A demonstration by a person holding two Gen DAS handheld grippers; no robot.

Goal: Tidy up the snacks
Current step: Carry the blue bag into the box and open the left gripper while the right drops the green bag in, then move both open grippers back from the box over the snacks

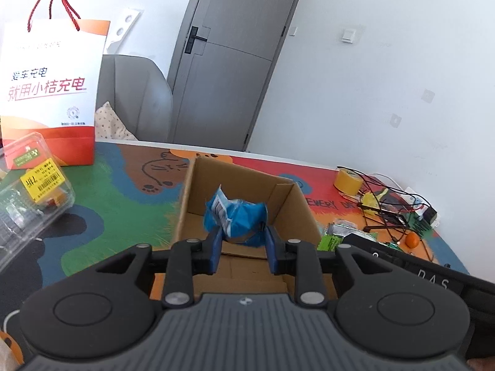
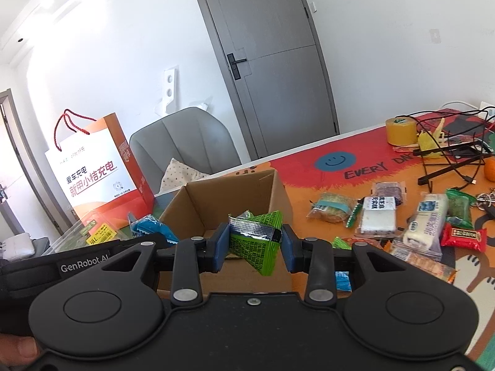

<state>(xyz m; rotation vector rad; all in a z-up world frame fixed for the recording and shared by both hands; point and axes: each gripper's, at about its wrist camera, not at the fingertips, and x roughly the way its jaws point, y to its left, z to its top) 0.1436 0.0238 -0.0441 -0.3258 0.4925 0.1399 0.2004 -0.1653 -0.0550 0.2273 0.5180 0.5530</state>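
Both grippers, left and right, hover over the cardboard box with jaws pinching a blue packet and a green packet, while many snacks beside the box await sorting.

table: colourful mat | on it: cardboard box, paper bag, tape roll, loose snack packets

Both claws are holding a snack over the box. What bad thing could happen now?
The two could bump: the left gripper holds the blue packet above the cardboard box just as the right gripper brings the green packet there. Also, the green packet is pinched at a slant, so it might slip out and land outside the box.
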